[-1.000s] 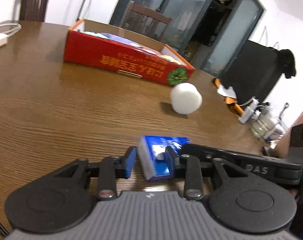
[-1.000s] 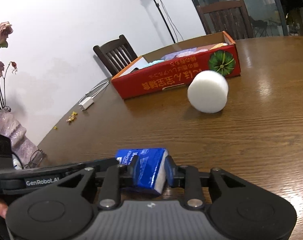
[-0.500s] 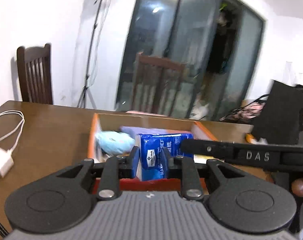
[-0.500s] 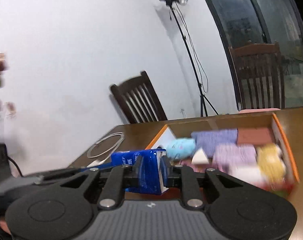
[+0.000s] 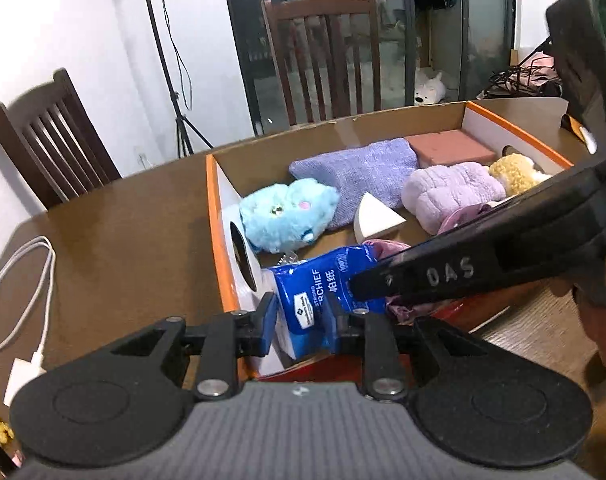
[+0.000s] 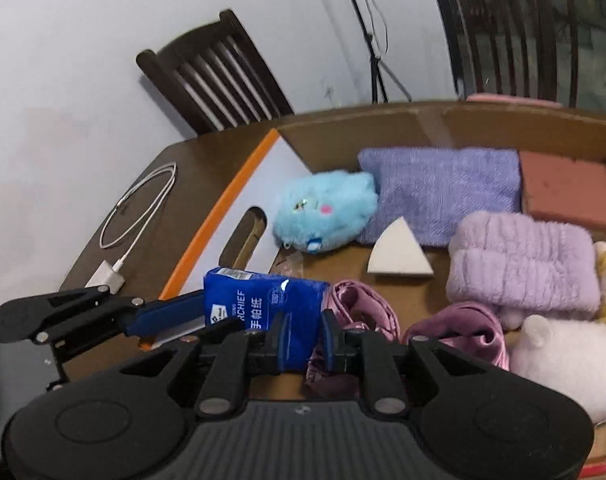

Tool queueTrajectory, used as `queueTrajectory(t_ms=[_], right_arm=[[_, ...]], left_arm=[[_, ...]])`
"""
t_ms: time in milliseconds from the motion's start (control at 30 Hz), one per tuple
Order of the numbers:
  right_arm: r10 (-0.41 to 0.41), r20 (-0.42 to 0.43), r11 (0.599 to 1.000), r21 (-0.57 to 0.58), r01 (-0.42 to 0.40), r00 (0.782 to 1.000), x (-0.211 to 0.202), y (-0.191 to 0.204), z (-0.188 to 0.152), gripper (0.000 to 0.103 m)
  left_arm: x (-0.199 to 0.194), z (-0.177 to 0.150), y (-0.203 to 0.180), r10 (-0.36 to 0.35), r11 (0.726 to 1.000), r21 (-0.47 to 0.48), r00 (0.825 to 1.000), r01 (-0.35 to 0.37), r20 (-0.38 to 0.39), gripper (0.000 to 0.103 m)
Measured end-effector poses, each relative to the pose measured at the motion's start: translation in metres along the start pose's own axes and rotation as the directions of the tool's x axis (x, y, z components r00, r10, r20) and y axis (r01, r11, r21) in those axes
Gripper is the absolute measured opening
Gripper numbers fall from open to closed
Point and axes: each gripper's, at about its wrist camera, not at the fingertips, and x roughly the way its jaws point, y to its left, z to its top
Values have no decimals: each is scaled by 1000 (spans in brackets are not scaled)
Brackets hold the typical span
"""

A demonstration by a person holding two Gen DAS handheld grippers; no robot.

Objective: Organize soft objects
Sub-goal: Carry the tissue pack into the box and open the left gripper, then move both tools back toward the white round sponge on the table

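A blue pack of paper handkerchiefs (image 5: 317, 300) hangs over the near left corner of an open cardboard box (image 5: 217, 200) with an orange rim. My left gripper (image 5: 303, 320) is shut on the pack's near end. My right gripper (image 6: 303, 340) is shut on the same pack (image 6: 259, 304) from the other side, and its long black body (image 5: 463, 268) crosses the left wrist view. In the box lie a light blue plush (image 6: 323, 212), a purple towel (image 6: 443, 192), a white foam wedge (image 6: 397, 258), a lilac fluffy piece (image 6: 523, 264), pink satin cloth (image 6: 363, 304) and a reddish block (image 6: 567, 192).
The box stands on a brown wooden table (image 5: 123, 232). A white charger and cable (image 5: 19, 280) lie on the table left of the box. Two dark wooden chairs (image 5: 51, 140) stand behind the table, with a light stand (image 5: 171, 72) by the wall. A yellow plush (image 5: 515, 172) and a white plush (image 6: 567, 364) fill the box's right end.
Both grippers carried the blue pack from the table top up and over to the box. The view now looks down into the box, and the white foam cylinder is out of view.
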Motion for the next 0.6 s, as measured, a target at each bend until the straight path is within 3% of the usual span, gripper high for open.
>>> queueTrajectory(t_ms=[133, 200, 433, 600], right_arm=[[-3, -35, 999, -53, 1, 999, -6, 8, 4, 21], [-1, 7, 998, -65, 2, 1000, -24, 14, 7, 35], [-33, 144, 991, -123, 51, 989, -111, 27, 10, 43], [-77, 241, 978, -171, 121, 968, -183, 30, -14, 57]], left_arm=[[-14, 4, 13, -43, 998, -52, 999, 44, 15, 33], [-30, 5, 16, -29, 997, -63, 999, 32, 45, 33], [-98, 14, 14, 12, 997, -76, 989, -1, 149, 38], [-150, 5, 0, 29, 996, -87, 973, -9, 229, 47]])
